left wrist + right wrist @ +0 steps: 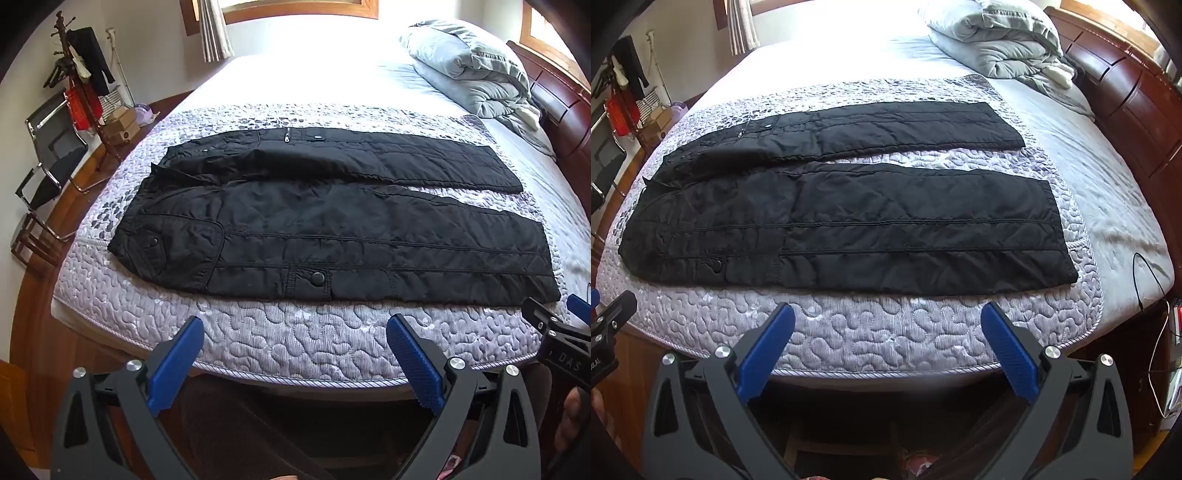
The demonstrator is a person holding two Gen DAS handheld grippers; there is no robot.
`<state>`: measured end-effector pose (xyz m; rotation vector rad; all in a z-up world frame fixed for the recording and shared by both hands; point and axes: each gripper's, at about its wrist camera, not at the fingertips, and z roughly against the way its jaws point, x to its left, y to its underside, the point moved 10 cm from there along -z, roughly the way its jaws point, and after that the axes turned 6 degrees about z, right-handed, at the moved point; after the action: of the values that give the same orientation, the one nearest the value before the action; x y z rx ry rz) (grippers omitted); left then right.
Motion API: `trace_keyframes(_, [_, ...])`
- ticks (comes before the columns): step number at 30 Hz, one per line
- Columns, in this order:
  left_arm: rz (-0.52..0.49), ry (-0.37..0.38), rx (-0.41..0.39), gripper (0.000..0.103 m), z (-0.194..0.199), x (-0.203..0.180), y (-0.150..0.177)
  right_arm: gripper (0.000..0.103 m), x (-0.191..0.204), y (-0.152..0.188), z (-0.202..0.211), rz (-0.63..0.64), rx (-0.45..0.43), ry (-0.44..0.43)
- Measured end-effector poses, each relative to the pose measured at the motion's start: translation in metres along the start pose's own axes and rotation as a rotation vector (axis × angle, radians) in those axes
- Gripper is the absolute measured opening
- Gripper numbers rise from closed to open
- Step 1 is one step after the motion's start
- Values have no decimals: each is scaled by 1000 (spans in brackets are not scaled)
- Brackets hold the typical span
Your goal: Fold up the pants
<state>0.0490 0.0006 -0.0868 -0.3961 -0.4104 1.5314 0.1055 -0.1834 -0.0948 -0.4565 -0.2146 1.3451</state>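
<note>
The black quilted pants (332, 221) lie flat and unfolded on the quilted bedspread (295, 339), legs apart — no fold made yet. The left gripper (295, 354) and right gripper (886, 347) hover wide open, holding nothing.

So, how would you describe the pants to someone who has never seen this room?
Find the bed with its grey quilted cover. On it, near the front edge, lie the black pants, flat, legs apart, pointing right. Unlike the pale bundled duvet at the headboard, they are dark and spread out.
</note>
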Motion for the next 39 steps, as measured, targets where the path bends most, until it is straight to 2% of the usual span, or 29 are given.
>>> trace_keyframes(39, [0, -7, -11, 100, 4, 3, 1, 101, -13, 5, 1, -21, -3, 15])
